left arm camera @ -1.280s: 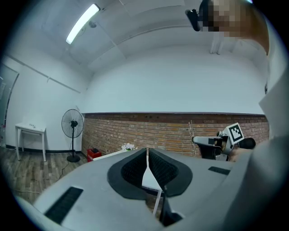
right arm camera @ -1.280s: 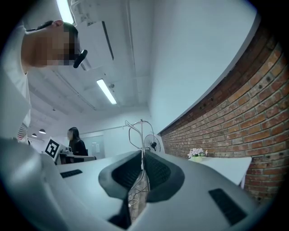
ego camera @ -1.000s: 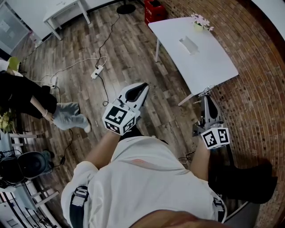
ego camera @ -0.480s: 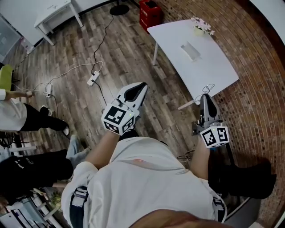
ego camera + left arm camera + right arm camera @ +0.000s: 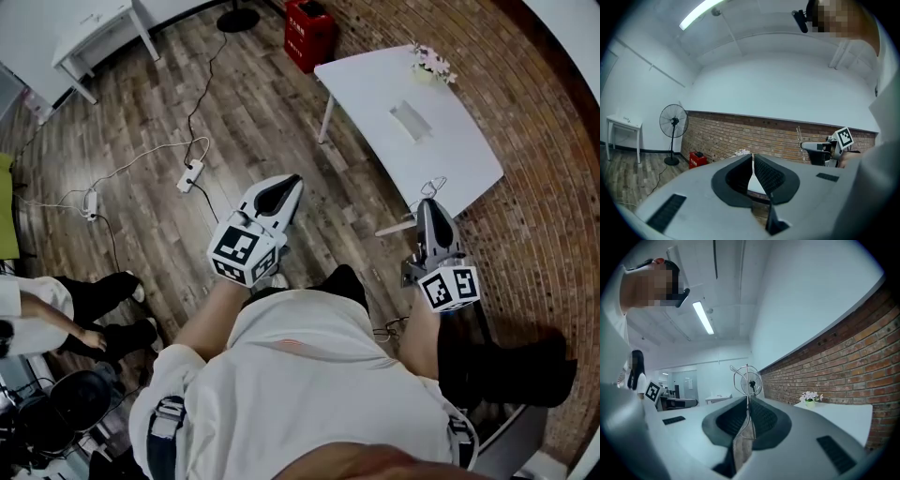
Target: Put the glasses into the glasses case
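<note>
Thin wire-framed glasses [image 5: 747, 379] stick up from my right gripper [image 5: 748, 401], whose jaws are shut on them. The head view has that gripper [image 5: 427, 206] in the air near the near edge of a white table [image 5: 450, 159], the glasses [image 5: 432, 188] at its tip. A flat grey oblong [image 5: 411, 120], perhaps the glasses case, lies mid-table. My left gripper [image 5: 281, 190] hovers over the wooden floor, left of the table. Its jaws are shut with nothing between them [image 5: 753, 158].
A small pot of flowers [image 5: 431, 61] stands at the table's far end. A red crate [image 5: 309, 28] sits on the floor beyond the table, a power strip [image 5: 190, 175] with cables to the left. A person [image 5: 56, 309] stands at far left. A brick wall [image 5: 553, 187] runs along the right.
Both grippers keep about the same places and holds. The view has shifted slightly, and the people at the left edge have moved about.
</note>
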